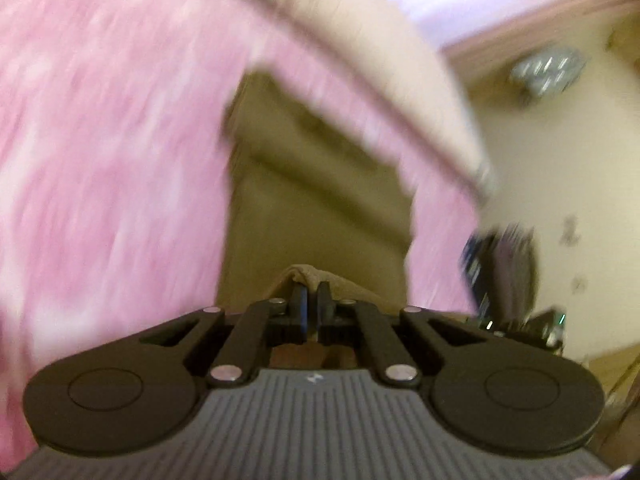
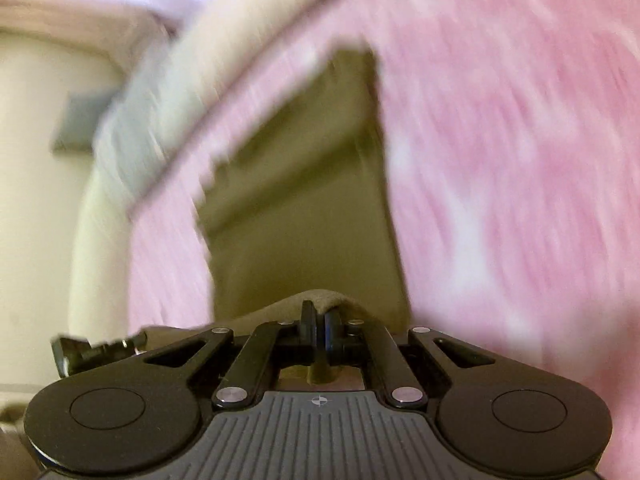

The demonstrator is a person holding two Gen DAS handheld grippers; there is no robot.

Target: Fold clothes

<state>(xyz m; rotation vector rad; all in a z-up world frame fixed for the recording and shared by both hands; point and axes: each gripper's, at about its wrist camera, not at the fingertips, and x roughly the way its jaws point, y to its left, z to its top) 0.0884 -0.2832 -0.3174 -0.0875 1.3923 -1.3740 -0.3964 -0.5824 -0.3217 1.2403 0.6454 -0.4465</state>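
on the pink mottled bed cover [image 1: 100, 140] lies the olive-tan fabric garment [image 1: 316, 184], spread flat ahead of both your tools and running away toward the far edge of the bed. in the left wrist view your left gripper [image 1: 311, 300] has its jaws drawn together on a raised fold of that garment, the cloth bunched up over the tips. in the right wrist view your right gripper [image 2: 319, 320] shows the same: jaws closed on a pinched ridge of the olive-tan garment [image 2: 300, 200], the cloth humped over the black fingers [image 2: 308, 318]. both pinched edges are the near edge of the garment, lifted off the cover, while the rest of it lies on the bed. a cream padded bed edge [image 1: 384, 40] runs along the far side of the cover, with a pale cream floor [image 1: 568, 160] beyond it. the right tool's black body [image 1: 504, 268] shows at the right of the left view, beside the cover. both views are heavily smeared, so finer detail of the cloth cannot be told.
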